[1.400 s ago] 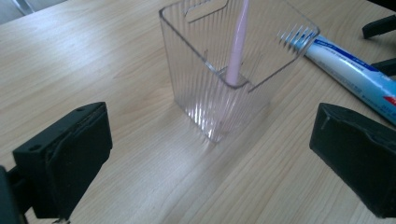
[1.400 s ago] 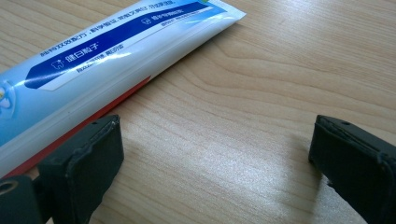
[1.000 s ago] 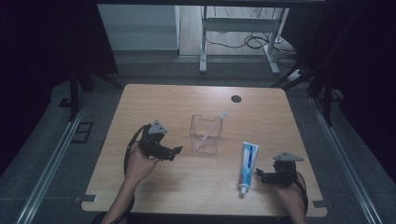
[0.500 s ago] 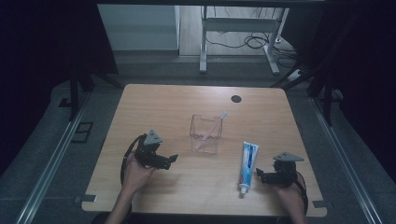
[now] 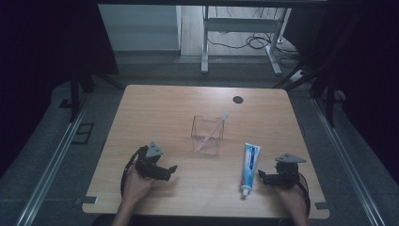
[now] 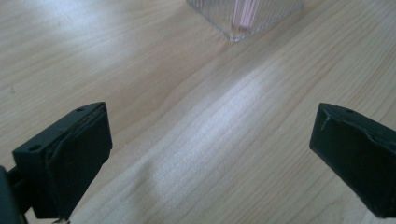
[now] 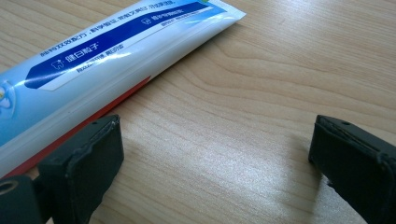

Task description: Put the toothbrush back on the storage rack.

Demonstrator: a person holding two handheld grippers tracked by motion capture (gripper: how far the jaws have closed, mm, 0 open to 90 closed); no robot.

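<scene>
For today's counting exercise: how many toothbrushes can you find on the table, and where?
1. The toothbrush stands tilted inside the clear container at the table's middle. The toothpaste tube lies flat to its right. None appears hidden.

toothpaste tube blue-white, red stripe | toothbrush pink | table light woodgrain

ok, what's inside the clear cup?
One pink toothbrush leans inside the clear cup, its head poking over the far right rim. The handle's lower end blurs behind the ribbed wall; nothing else visible inside.
</scene>
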